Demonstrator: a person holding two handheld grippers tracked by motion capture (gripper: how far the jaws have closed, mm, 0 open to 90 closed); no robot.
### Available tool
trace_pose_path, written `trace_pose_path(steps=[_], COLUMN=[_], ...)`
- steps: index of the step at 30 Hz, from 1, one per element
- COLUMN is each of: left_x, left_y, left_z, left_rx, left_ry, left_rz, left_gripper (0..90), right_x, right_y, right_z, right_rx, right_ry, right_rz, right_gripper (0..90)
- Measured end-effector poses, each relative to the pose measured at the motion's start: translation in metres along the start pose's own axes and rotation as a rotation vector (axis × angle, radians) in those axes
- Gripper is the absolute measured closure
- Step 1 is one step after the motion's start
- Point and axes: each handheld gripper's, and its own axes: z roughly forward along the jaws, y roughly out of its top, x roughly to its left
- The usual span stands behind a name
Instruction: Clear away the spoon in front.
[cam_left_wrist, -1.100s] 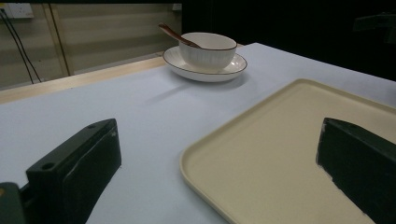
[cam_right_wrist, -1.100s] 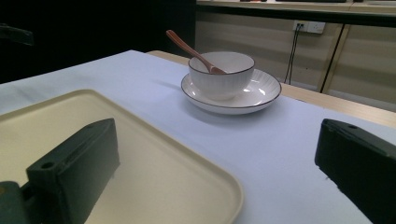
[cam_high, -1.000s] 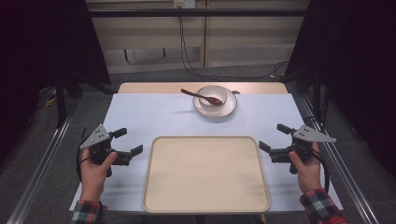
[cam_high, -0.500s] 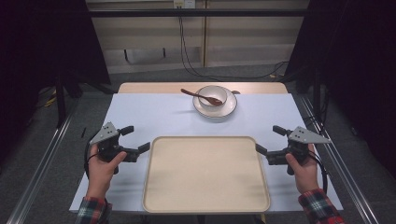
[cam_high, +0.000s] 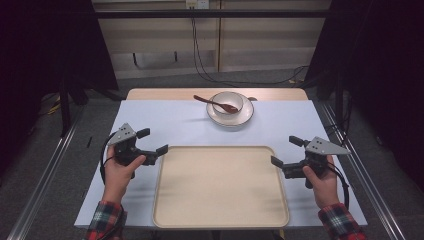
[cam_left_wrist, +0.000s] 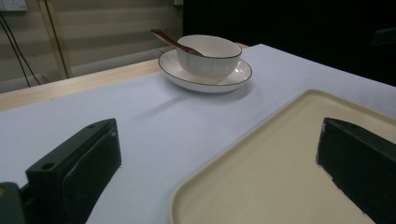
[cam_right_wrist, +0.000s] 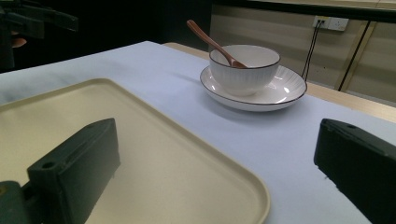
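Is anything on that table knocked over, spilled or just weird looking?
Nothing stands out. The white bowl sits upright on its saucer with a brown spoon leaning in it, the beige tray lies flat and bare, and the left gripper and right gripper are both open, one at each side of the tray.

Setting: lab recording bay. Evidence: desk (cam_high: 175, 120) under a pale blue sheet, flanked by metal floor rails (cam_high: 45, 175); black curtains (cam_high: 45, 45) on both sides; grey carpet; plain panelled back wall with loose cables (cam_high: 200, 55) and a wall socket (cam_right_wrist: 329, 22). Props staged, not domestic: tray (cam_high: 220, 220), bowl (cam_high: 227, 102) on saucer (cam_high: 242, 117).
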Motion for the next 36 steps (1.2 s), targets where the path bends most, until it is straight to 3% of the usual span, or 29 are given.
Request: trace_pose_path(steps=[3, 7, 11, 22, 29, 36], left_x=[0.002, 0.005, 0.006, 0.008, 0.007, 0.01], left_y=[0.005, 0.01, 0.016, 0.019, 0.028, 0.032], left_z=[0.006, 0.015, 0.027, 0.055, 0.068, 0.078], left_rx=[-0.017, -0.022, -0.03, -0.038, -0.035, -0.021], left_ry=[-0.002, -0.013, 0.003, -0.011, 0.019, 0.022], left_rz=[-0.02, -0.011, -0.031, -0.081, -0.105, -0.096], left_gripper=[0.0, 0.0, 0.0, 0.0, 0.0, 0.0], right_x=[0.001, 0.002, 0.004, 0.004, 0.002, 0.001], right_y=[0.0, 0.0, 0.0, 0.0, 0.0, 0.0], right_z=[0.0, 0.0, 0.0, 0.0, -0.002, -0.002], right_rx=[-0.004, -0.003, 0.001, 0.006, 0.007, 0.008], right_ry=[-0.002, 0.007, 0.011, 0.024, 0.023, 0.02], right_rz=[-0.006, -0.004, -0.009, -0.012, -0.013, -0.009], right_gripper=[0.0, 0.0, 0.0, 0.2, 0.2, 0.3])
